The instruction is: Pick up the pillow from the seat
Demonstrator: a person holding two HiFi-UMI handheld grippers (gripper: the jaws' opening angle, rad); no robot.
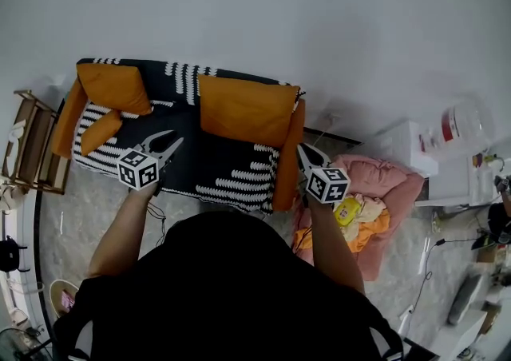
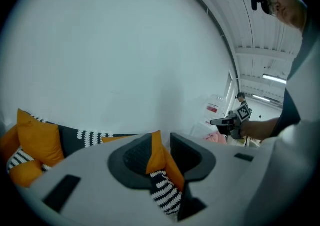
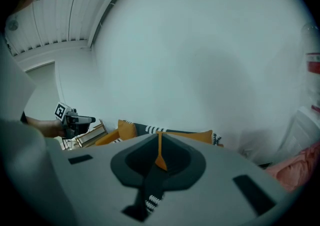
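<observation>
A sofa (image 1: 223,168) with a black-and-white patterned cover stands against the wall. A small orange pillow (image 1: 100,132) lies on the left of the seat, below a larger orange pillow (image 1: 112,86). A big orange cushion (image 1: 243,108) leans on the back at the right. My left gripper (image 1: 170,139) hovers over the front middle of the seat, jaws a little apart with nothing between them. The right gripper (image 1: 303,152) is shut and empty, beside the orange right armrest (image 1: 286,164). In the left gripper view the pillows (image 2: 36,139) show at the far left.
A wooden rack (image 1: 32,148) stands left of the sofa. A pink cushion (image 1: 387,184) with yellow and orange items lies on the floor at the right, next to a white box (image 1: 403,145). Cables run over the floor.
</observation>
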